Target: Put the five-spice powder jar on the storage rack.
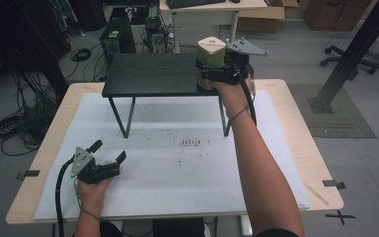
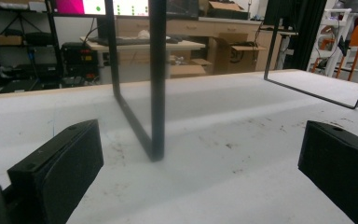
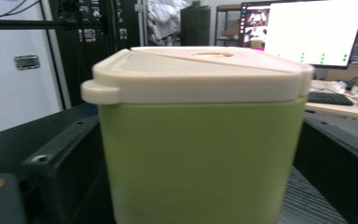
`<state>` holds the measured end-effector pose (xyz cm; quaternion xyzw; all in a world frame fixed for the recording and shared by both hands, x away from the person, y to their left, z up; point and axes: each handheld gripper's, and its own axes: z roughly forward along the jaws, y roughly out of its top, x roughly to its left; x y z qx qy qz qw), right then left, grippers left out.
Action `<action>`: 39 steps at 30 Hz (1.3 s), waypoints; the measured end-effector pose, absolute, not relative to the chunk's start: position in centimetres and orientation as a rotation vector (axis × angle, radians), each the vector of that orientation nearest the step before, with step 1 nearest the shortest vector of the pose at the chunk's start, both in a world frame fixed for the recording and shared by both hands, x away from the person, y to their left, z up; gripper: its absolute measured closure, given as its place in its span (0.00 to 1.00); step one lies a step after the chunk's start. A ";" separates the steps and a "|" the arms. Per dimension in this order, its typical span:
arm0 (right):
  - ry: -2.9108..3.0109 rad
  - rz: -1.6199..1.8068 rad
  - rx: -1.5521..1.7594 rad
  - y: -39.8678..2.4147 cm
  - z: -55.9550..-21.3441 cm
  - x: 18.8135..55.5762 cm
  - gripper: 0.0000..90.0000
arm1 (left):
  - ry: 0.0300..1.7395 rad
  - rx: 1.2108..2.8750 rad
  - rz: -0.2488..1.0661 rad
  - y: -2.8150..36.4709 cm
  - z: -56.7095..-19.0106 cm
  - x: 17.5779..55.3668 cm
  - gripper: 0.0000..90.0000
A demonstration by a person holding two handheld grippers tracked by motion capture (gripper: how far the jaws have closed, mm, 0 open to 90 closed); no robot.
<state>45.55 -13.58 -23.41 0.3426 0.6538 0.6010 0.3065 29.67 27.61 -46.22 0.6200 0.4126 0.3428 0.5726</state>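
A green container with a cream lid stands on the right end of a small black shelf table. My right gripper reaches around it from the near side. In the right gripper view the container sits between the two black jaws, which flank its sides with a thin gap, so the gripper is open. My left gripper rests low over the white sheet at the front left, open with nothing in it. In the left gripper view, my left gripper faces a black shelf leg.
The shelf stands on thin black metal legs over a white sheet on the wooden table. Cables, a computer case and a desk lie on the floor beyond the far edge.
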 end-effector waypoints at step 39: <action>1.694 1.662 0.874 -16.8 -24.9 42.8 0.00 | 0.967 1.475 0.808 27.4 -46.2 29.7 0.00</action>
